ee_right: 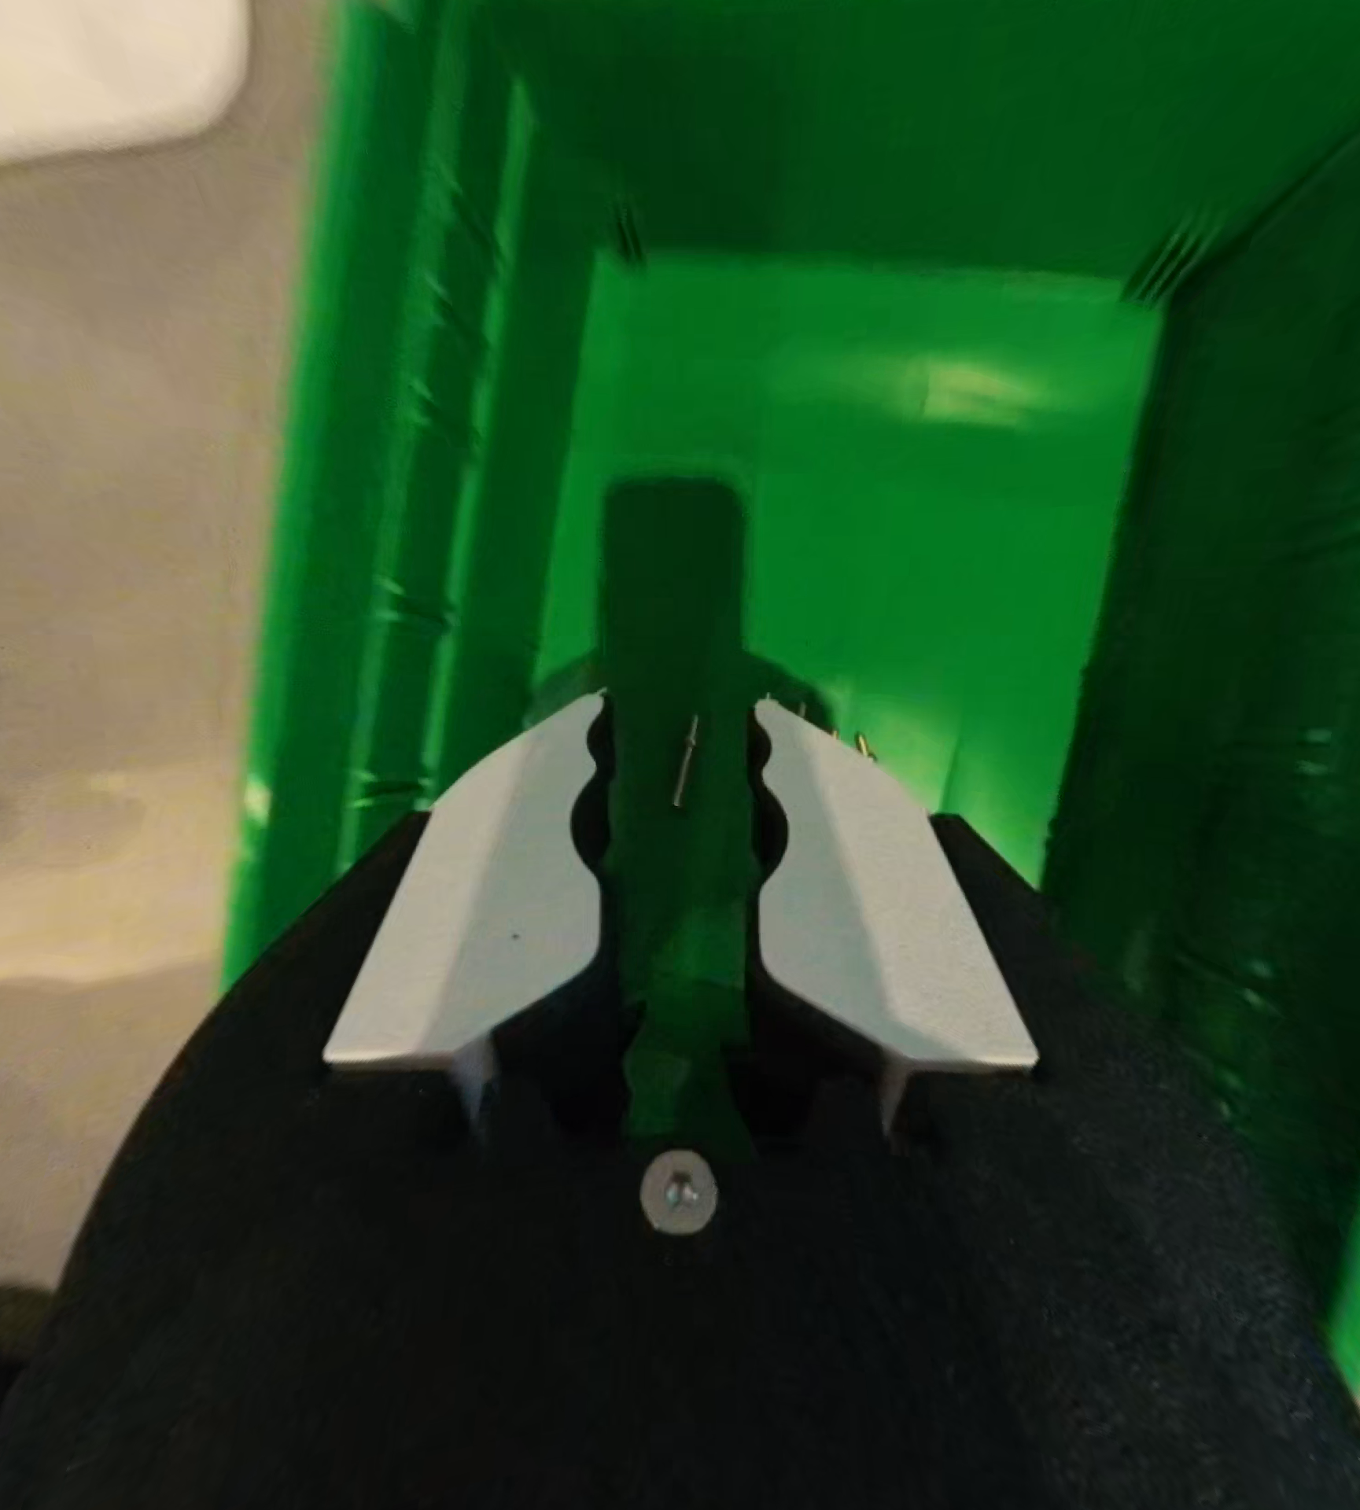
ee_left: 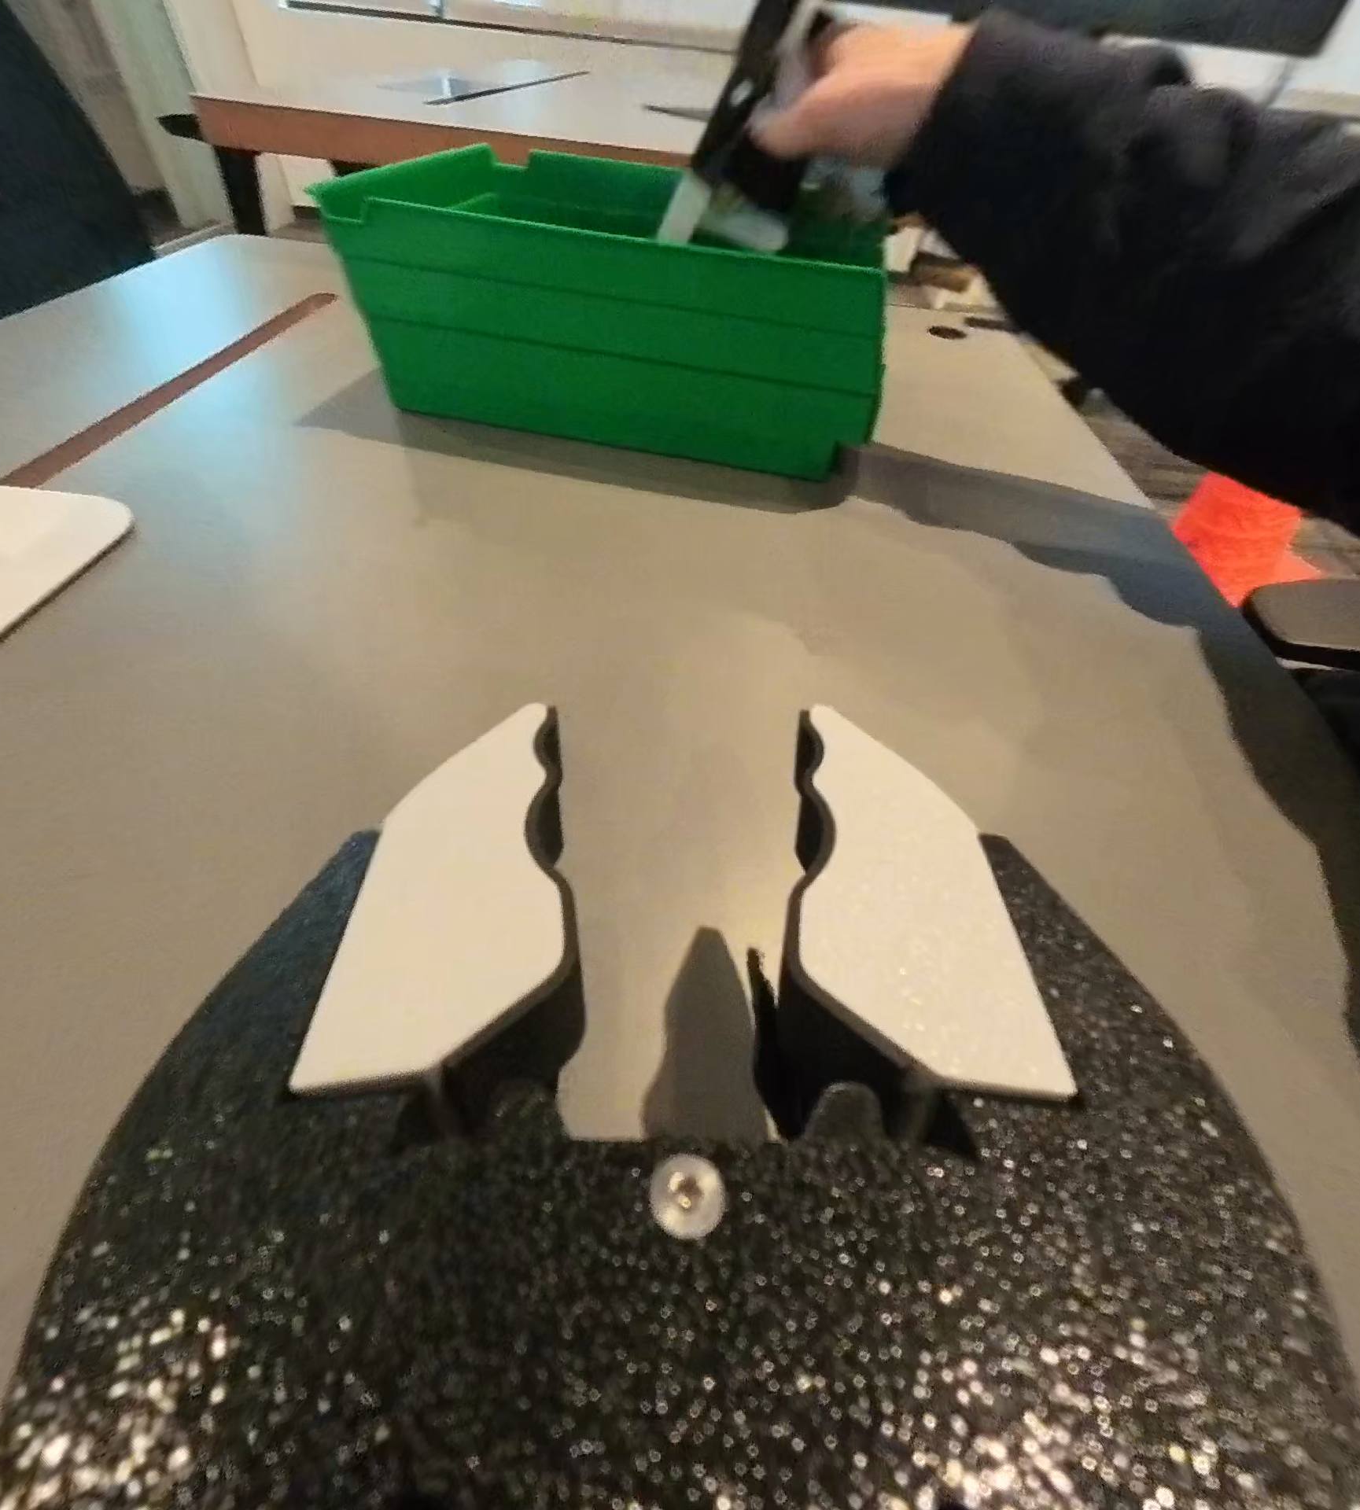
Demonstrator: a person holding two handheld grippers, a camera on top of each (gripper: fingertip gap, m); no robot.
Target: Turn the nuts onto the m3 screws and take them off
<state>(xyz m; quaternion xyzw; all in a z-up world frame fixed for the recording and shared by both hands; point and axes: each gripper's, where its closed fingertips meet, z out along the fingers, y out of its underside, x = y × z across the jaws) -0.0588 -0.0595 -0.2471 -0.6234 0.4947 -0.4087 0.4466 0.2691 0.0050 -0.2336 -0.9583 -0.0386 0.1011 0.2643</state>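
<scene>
Reaching down into the deep green plastic bin (ee_right: 864, 425), the right gripper (ee_right: 680, 719) has its two white fingers apart, pinching nothing. A thin silver metal screw (ee_right: 684, 764) lies on the bin floor between them (no finger touches it). The left gripper (ee_left: 676, 727) hovers over the smooth grey table (ee_left: 251, 654), fingers spread wide and bare.

The right gripper (ee_right: 680, 719) hangs inside a green bin (ee_right: 946, 490), fingers (ee_right: 513, 882) parted; a small metal screw (ee_right: 684, 764) lies between them, untouched.
</scene>
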